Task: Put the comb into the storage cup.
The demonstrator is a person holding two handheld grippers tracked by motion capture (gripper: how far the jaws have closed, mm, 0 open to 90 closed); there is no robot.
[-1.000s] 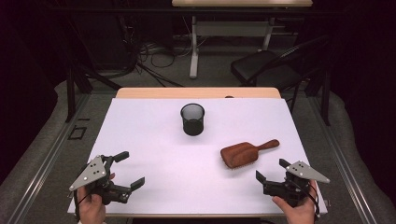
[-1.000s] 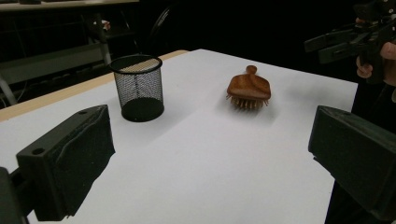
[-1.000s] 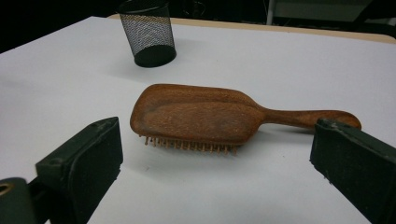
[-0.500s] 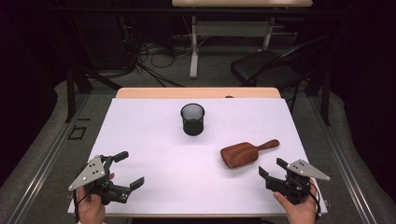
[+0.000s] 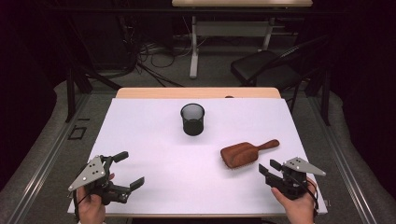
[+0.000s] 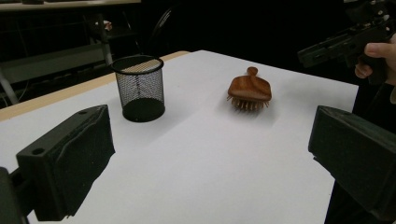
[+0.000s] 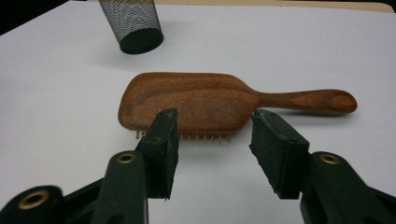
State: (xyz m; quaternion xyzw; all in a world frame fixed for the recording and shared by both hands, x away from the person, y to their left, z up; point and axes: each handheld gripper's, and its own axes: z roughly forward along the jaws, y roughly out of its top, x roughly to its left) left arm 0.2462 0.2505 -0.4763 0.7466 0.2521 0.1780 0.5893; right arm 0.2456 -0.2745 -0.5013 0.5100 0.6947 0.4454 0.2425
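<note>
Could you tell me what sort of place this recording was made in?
Probably a lab or workshop set up for recording: a white-covered table, loose cables on the floor behind, and an office chair by another desk.

No text, label, brand, number or sign can be read in any view — not on the brush (image 7: 196, 100), the mesh cup (image 5: 192, 119) or the white table (image 5: 154, 154)
</note>
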